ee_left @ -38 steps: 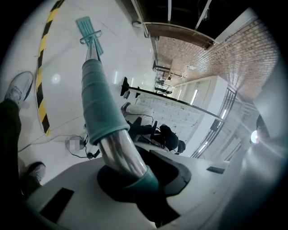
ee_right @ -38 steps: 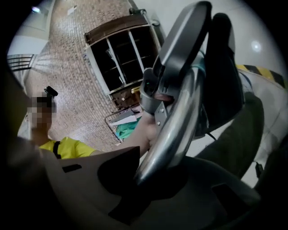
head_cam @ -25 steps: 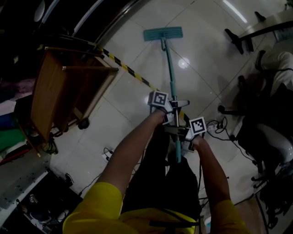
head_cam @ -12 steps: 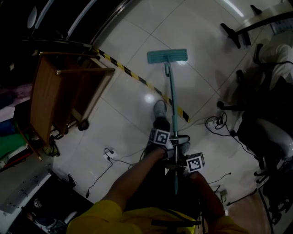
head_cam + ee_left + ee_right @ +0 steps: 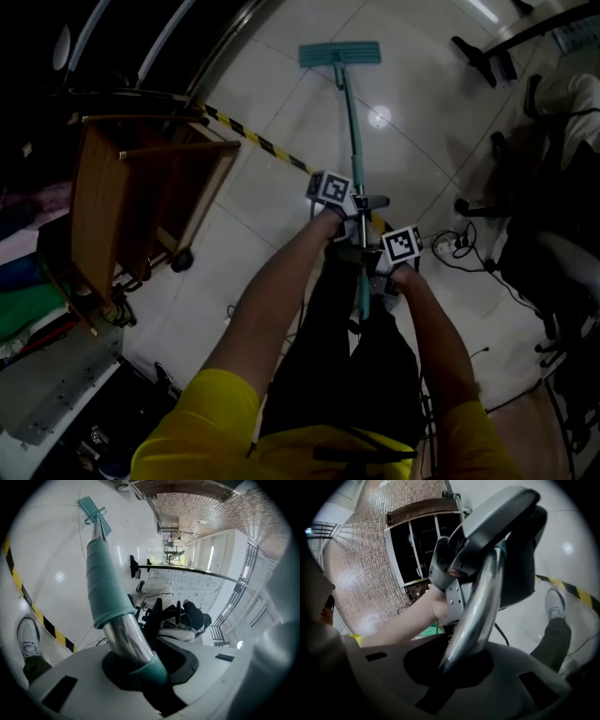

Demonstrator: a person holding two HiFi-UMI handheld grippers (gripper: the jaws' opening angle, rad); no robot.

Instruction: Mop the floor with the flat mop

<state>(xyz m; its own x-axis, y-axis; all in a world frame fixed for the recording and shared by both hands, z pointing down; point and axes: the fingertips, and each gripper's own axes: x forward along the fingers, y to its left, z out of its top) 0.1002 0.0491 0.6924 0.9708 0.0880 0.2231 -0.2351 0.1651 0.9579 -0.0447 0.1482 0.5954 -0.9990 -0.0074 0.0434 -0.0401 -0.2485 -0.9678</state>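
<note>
1. Container: a wooden trolley (image 5: pixel 141 192) on casters sits at 9 o'clock in the head view, on the white tile floor (image 5: pixel 281 84). Its shelves are too dark to tell what they hold.
2. The flat mop (image 5: pixel 340 53) has a teal rectangular head lying flat on the tiles at 12 o'clock, near the top edge of the head view. A thin teal pole runs from the head straight back toward the person.
3. Close up, the pole has a teal sleeve, then bare chrome tube, then a small teal collar.
4. The left gripper (image 5: pixel 140 670) is clenched round the pole on the chrome stretch just under the teal sleeve. In the left gripper view the pole passes right between the jaws, and the mop head is far off at 11 o'clock.
5. The right gripper (image 5: pixel 450 667) is clamped on the same chrome tube. In the head view it is just beside the left gripper, at about 5 o'clock of it.
6. The mop head is well apart from both grippers, at 12 o'clock of them. The pole's butt end sticks out past the right gripper toward 6 o'clock.
7. Yellow-black hazard tape (image 5: pixel 253 141) crosses the floor diagonally from 10 o'clock and passes under the pole near the grippers.
8. In the left gripper view, a shoe (image 5: pixel 28 637) is at 8 o'clock, next to the tape.
9. In the head view, office chairs (image 5: pixel 553 272) and a power strip (image 5: pixel 459 246) with cables are at 3 o'clock.
</note>
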